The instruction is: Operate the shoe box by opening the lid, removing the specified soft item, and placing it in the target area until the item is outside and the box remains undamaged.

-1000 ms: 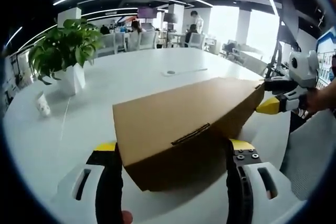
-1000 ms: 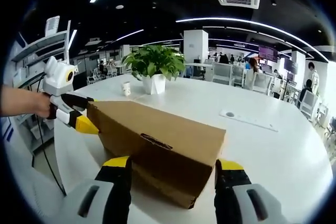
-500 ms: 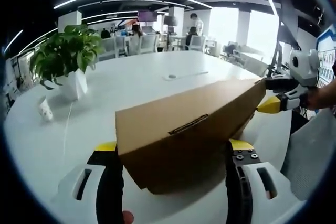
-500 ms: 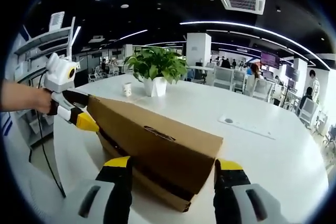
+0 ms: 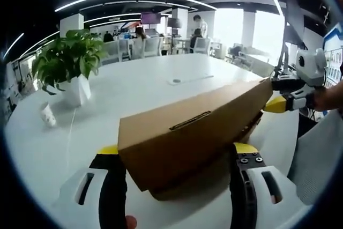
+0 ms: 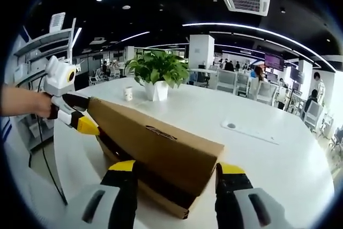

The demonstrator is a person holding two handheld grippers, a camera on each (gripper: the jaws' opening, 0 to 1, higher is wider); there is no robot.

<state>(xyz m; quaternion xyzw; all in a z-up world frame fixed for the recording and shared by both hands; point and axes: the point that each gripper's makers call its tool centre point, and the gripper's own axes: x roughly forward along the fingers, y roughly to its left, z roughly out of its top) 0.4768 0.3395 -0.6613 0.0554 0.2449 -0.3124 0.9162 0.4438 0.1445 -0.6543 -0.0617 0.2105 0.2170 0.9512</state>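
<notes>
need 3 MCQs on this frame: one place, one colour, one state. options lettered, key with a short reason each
1. Where is the potted plant?
A. on the white table beyond the box
B. on the box lid
C. on the floor

2. What colour are the gripper tips?
A. red
B. yellow
C. blue

3. What state is the cardboard shoe box in?
A. lid fully off
B. crushed flat
C. lid lifted, dark gap above the base

Answers: 1 A, the pot stands on the tabletop behind the box. 2 B, the left gripper and right gripper both show yellow tips. 3 C, the right gripper view shows a dark gap under the lid.
</notes>
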